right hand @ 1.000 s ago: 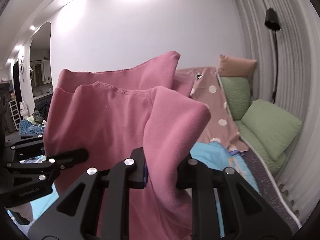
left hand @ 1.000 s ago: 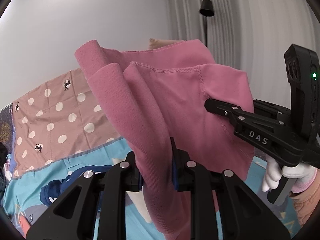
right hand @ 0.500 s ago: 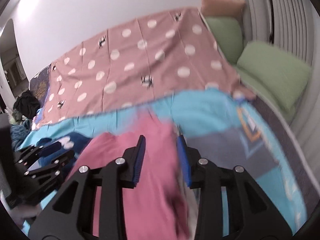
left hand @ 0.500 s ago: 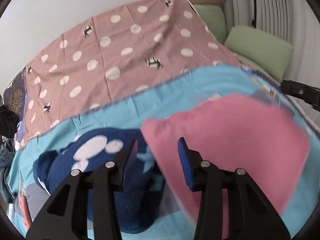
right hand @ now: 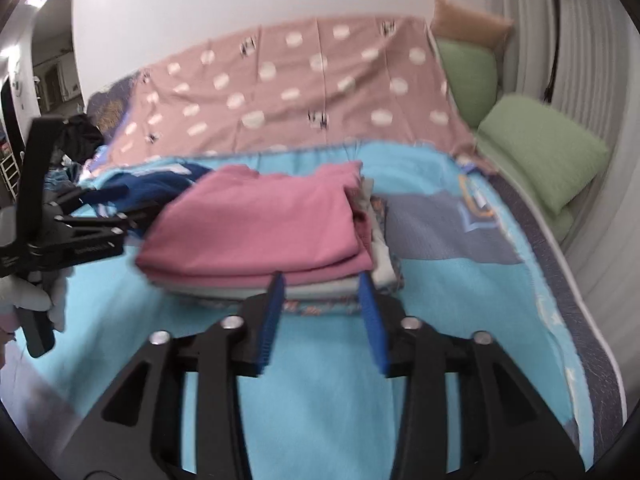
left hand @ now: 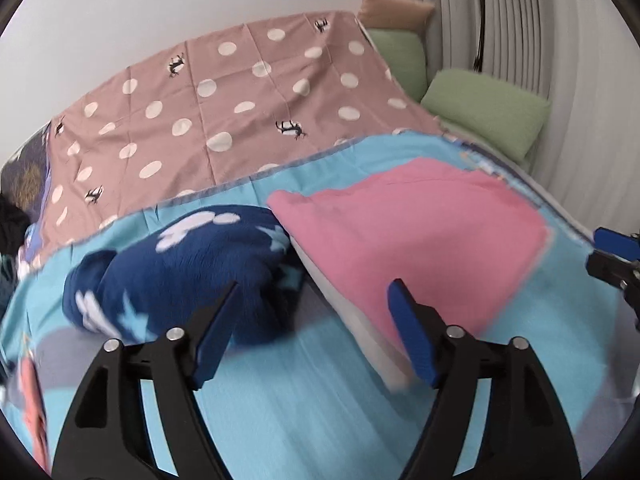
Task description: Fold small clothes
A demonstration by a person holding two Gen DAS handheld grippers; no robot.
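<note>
A folded pink garment [right hand: 260, 224] lies on top of a stack of folded clothes [right hand: 320, 288] on the light blue bed cover [right hand: 440, 320]. It also shows in the left wrist view [left hand: 420, 232]. A crumpled navy garment with white patterns [left hand: 192, 264] lies just left of the stack. My left gripper [left hand: 314, 308] is open and empty, held above the gap between the navy garment and the stack. My right gripper [right hand: 322, 300] is open and empty just in front of the stack. The left gripper's body [right hand: 72, 236] shows at the left in the right wrist view.
A brown polka-dot sheet [left hand: 240, 92] covers the far part of the bed. Green pillows [right hand: 540, 152] and a tan pillow [right hand: 468, 20] lie along the curtain at the right. Dark clothes [right hand: 80, 136] are piled at the far left edge.
Both grippers held the pink garment up in the air a second ago. They lowered it onto the stack, opened and drew back from it.
</note>
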